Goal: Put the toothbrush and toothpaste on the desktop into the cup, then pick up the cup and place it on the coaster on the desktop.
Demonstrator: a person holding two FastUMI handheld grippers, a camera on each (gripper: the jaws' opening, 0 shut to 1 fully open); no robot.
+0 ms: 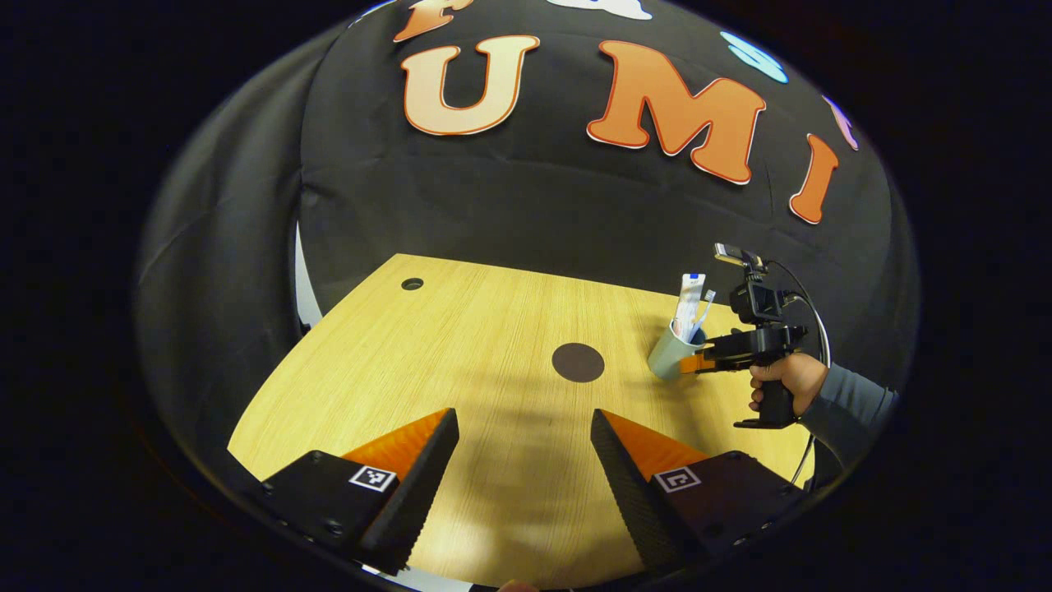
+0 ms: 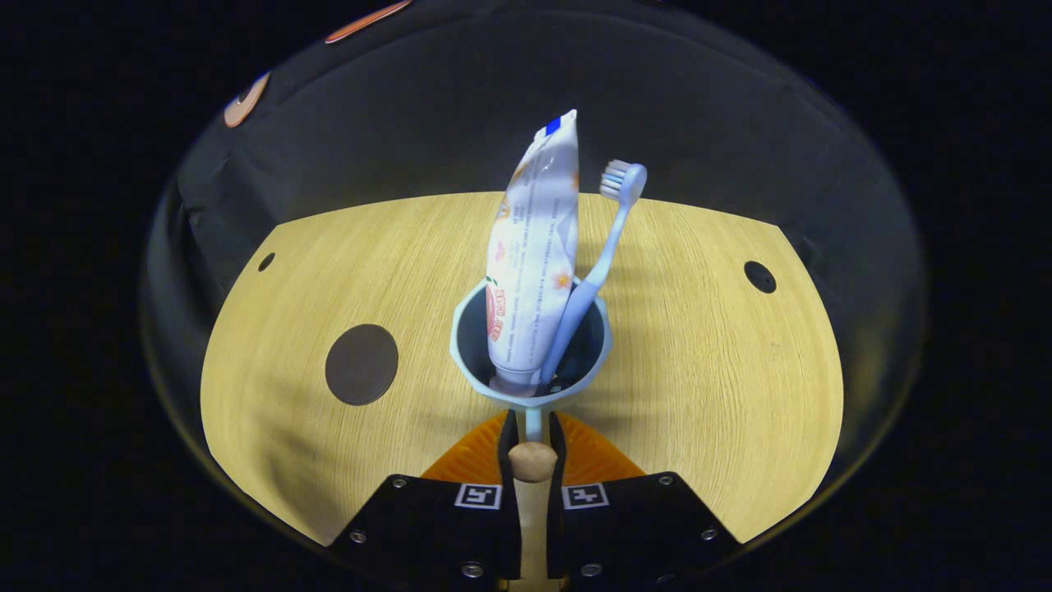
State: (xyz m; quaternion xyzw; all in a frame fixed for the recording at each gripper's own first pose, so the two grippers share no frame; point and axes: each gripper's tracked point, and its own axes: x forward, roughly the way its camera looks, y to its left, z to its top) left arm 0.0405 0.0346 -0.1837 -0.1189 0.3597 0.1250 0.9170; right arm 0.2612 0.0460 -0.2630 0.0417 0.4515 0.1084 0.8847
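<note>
At the left of the wooden desktop (image 1: pixel 460 345), in the left gripper view, the left gripper (image 1: pixel 522 481) hangs above bare wood with its jaws spread wide and nothing between them. Its fingers (image 1: pixel 415 485) are black wedges with a ribbed, rubbery face and orange sides. Further right lies the coaster (image 1: pixel 578 363), a flat, dark, matt disc lying apart from the cup (image 1: pixel 672 355).

The cup is pale blue-green, smooth, probably plastic and light, with a rim wider than its base. In the left gripper view it seems to lean a little. The toothpaste (image 2: pixel 532 255) stands in it, a soft white tube with its cap down and its flat crimped end up. Beside it the toothbrush (image 2: pixel 598 263), a slim, stiff, light blue stick, stands bristles up and rests on the rim.

At the right, a hand (image 1: pixel 787 380) holds the right gripper (image 2: pixel 532 427), whose jaws are pressed nearly together on the cup's thin handle on the near side, in the right gripper view.

I judge that handle the best hold, since the round wall is slick. The tall contents make the load top-heavy, so tilting could tip them out. The cup should be kept upright and set down squarely on the disc.
</note>
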